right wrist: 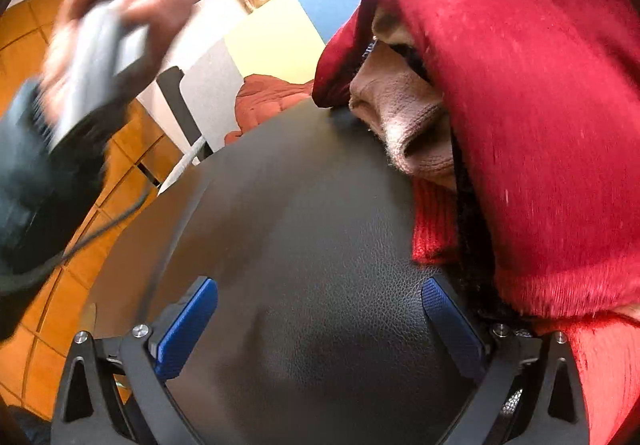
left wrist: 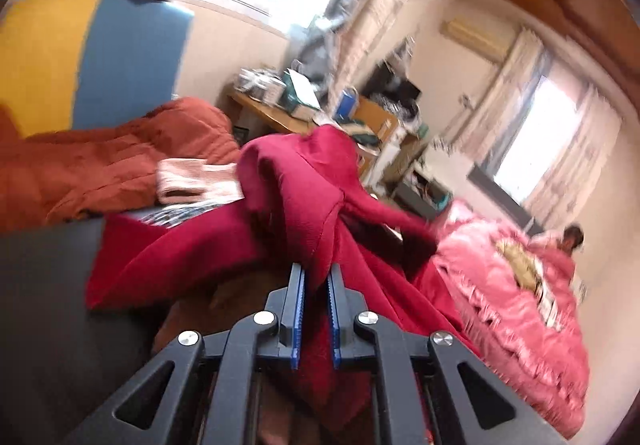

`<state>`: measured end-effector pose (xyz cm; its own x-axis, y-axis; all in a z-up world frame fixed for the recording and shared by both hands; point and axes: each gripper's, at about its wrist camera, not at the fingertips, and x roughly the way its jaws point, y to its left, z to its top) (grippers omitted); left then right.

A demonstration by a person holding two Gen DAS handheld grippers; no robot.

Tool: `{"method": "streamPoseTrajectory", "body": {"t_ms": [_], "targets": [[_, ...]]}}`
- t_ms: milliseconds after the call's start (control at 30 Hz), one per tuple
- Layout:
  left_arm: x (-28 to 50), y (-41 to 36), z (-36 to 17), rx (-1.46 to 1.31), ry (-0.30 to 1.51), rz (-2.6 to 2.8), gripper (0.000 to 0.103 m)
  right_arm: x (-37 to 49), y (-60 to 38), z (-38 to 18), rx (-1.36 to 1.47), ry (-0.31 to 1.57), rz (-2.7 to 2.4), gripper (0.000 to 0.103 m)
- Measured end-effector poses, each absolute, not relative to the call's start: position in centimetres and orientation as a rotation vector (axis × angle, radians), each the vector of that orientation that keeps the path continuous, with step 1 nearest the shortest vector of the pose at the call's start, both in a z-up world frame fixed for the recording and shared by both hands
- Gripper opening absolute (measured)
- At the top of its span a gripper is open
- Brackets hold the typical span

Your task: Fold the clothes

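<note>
L gripper [left wrist: 317, 277] pinching red garment [left wrist: 304, 181], R gripper [right wrist: 320, 321] spread wide, garment prob. beside R finger.

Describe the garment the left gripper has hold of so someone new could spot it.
Start at the black table. The pile of clothes on it includes a deep red garment, pinched in the left gripper. It is darker and plainer than the shiny pink quilted piece beside it.

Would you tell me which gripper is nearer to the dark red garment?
Left. The left gripper is shut on a fold of the dark red garment. The right gripper is open over the black surface, with the garment beside it.
</note>
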<state>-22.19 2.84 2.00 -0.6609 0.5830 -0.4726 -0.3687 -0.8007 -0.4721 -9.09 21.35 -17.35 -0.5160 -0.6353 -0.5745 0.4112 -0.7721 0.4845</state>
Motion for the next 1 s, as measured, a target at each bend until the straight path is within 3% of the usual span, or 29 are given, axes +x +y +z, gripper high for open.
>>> {"method": "streamPoseTrajectory", "body": {"t_ms": [533, 1000], "targets": [[-6.9, -14.5, -6.8, -1.104, -0.814, 2.586, 0.009, -4.5, 14.3, -14.5, 1.065, -0.229, -2.107, 0.103], [2.4, -30.1, -10.1, -1.124, -1.153, 2.856, 0.01, -1.9, 6.8, -9.9, 1.008, -0.069, -1.937, 0.103]]}}
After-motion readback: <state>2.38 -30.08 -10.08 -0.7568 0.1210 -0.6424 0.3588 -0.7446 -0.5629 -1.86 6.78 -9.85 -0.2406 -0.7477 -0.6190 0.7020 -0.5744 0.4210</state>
